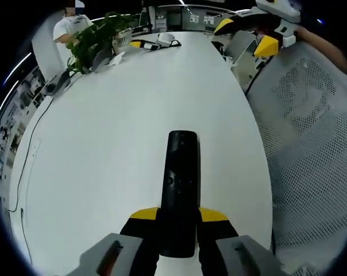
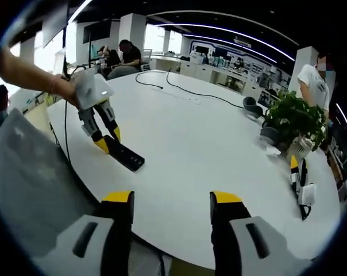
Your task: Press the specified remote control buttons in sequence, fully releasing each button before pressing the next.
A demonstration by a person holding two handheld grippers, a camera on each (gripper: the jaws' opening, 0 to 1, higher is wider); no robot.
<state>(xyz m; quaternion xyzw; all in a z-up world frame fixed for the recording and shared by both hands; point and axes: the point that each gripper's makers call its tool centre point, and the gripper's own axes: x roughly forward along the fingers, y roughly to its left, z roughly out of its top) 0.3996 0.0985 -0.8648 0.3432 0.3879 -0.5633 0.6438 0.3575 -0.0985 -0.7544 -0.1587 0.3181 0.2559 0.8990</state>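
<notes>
Clamping remote (image 1: 180, 190) in left claw (image 1: 179, 221) at 6 o'clock, steadied over tabletop (image 1: 116, 126) for pressing | right claw (image 2: 170, 210) wide, empty, poised to press.

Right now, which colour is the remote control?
Black. The remote control shows best in the left gripper view, between the left gripper jaws.

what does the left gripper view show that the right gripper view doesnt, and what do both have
Left gripper view: the remote's button face seen close up, clamped between the left gripper's yellow-tipped jaws, and a white mesh chair back beside the table.

Right gripper view: black cables trailing across the far tabletop, people seated at a far desk, and the right gripper's jaws open over the table edge with nothing between them.

Both: the white table, the remote, the potted plant, and the other gripper.
</notes>
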